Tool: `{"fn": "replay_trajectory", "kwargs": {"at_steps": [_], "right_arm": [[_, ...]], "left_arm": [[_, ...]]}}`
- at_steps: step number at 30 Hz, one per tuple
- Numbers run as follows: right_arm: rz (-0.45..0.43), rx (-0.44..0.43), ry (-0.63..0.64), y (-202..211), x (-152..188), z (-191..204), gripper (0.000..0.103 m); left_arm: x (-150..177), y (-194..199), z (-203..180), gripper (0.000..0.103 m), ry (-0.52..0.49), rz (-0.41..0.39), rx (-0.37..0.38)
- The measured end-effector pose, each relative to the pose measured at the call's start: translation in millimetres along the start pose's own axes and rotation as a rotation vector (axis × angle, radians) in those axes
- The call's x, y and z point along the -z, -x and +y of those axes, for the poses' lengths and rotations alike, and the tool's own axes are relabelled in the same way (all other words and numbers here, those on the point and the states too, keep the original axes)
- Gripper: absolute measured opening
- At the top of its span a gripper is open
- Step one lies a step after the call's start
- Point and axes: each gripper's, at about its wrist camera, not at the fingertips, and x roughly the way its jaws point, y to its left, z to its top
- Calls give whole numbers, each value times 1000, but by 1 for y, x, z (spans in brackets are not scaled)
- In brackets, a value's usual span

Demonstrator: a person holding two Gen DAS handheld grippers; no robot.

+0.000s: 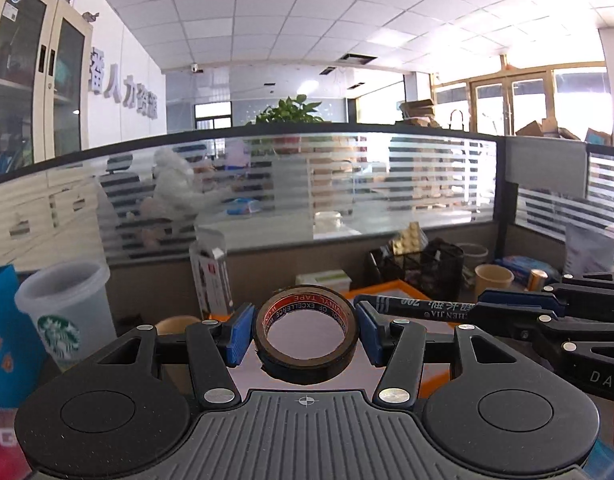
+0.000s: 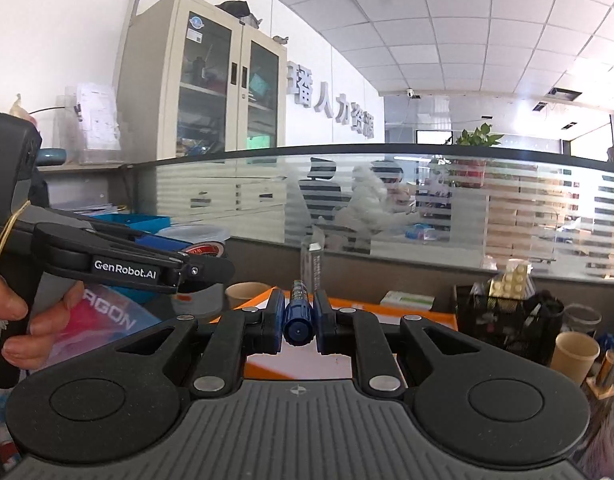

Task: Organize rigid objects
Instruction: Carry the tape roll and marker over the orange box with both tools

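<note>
My left gripper [image 1: 305, 334] is shut on a black vinyl tape roll [image 1: 307, 369], its blue pads pressing both sides and the roll's hole facing the camera. My right gripper [image 2: 298, 318] is shut on a dark blue marker pen [image 2: 298, 330] that points straight ahead between the fingers. In the left wrist view the marker [image 1: 411, 306] reaches in from the right, held by the right gripper [image 1: 515, 308]. In the right wrist view the left gripper [image 2: 209, 270] comes in from the left, gripped by a hand [image 2: 31, 320]. Both are held up above the desk.
A frosted Starbucks cup [image 1: 63, 312] and a blue bag [image 1: 5, 320] stand at the left. An orange-rimmed tray [image 1: 391, 292], a black mesh organizer [image 1: 427, 268] and paper cups [image 1: 493, 278] lie ahead. A striped glass partition [image 1: 347, 184] closes off the back.
</note>
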Motion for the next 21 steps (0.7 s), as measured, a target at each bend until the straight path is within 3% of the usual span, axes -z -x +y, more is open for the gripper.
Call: {"fn": "replay_trajectory", "kwargs": {"at_steps": [9,21], "right_arm": [[9,22,3,-35,-10,-19,14],[59,49,-37,-75,1,-41,14]], "left_arm": [[-17,-36,15,53,2,10,-16],[-5,-84,31,53,40,91,-17]]}}
